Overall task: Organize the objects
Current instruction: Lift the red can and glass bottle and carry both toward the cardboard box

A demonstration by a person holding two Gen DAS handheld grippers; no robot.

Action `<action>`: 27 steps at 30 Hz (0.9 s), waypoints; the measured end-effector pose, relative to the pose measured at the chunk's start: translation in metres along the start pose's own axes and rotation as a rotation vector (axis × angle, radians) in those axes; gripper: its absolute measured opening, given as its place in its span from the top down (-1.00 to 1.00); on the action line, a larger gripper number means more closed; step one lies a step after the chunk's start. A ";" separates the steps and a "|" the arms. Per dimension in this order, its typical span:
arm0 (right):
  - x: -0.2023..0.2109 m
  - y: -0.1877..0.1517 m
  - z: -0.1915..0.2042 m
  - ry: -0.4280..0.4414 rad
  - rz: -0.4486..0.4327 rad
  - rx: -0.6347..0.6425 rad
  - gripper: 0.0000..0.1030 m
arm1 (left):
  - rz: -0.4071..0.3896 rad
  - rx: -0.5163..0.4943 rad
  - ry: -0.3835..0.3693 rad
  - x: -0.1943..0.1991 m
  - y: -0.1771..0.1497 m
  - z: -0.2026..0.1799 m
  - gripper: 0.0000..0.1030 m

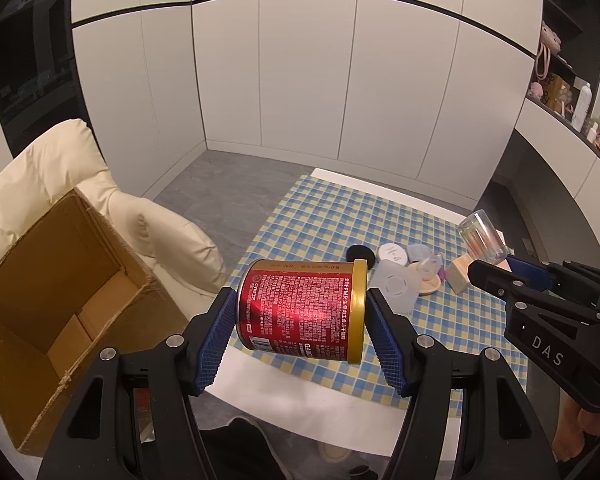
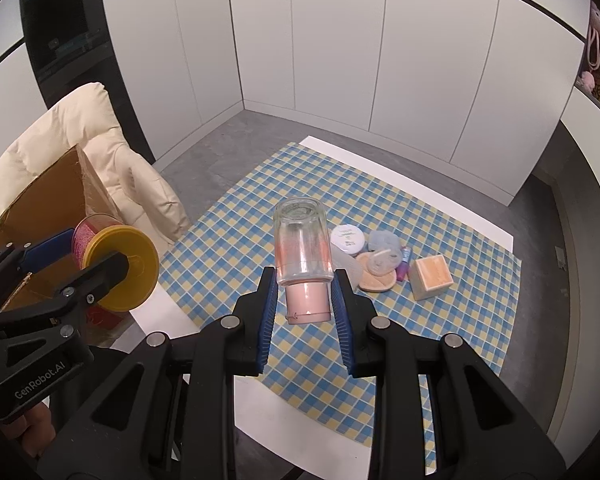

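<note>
At your far left an open cardboard box (image 1: 60, 304) sits against a cream armchair (image 1: 40, 176). Your left claw (image 1: 300, 316) is clamped on a red can (image 1: 304, 312), held on its side over the bench (image 1: 340, 216) edge. Your right claw (image 2: 305, 296) is clamped on the pink cap of a clear bottle (image 2: 302, 246), held above the checked cloth (image 2: 440, 312). Farther right, small items surround a wooden block (image 2: 432, 278).
</note>
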State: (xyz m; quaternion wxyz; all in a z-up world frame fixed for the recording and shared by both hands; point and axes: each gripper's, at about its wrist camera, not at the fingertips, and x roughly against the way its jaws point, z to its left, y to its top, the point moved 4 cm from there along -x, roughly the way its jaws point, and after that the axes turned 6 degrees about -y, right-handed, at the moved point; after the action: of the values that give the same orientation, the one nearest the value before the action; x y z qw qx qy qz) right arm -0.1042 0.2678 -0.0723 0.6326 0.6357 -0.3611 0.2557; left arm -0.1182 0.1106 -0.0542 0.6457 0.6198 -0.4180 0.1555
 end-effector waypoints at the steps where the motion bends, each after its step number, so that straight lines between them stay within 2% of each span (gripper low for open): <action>1: 0.000 0.000 0.002 0.003 -0.001 0.003 0.45 | 0.000 0.003 0.002 0.001 0.000 0.002 -0.26; 27: -0.003 0.014 0.085 0.093 -0.021 0.118 0.45 | -0.025 0.103 0.097 0.024 -0.011 0.073 -0.26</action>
State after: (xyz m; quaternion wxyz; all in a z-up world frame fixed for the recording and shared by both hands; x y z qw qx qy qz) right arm -0.1284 0.1848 -0.0721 0.6128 0.6630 -0.3091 0.2989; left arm -0.1216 0.0331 -0.0524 0.6344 0.6491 -0.3698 0.1986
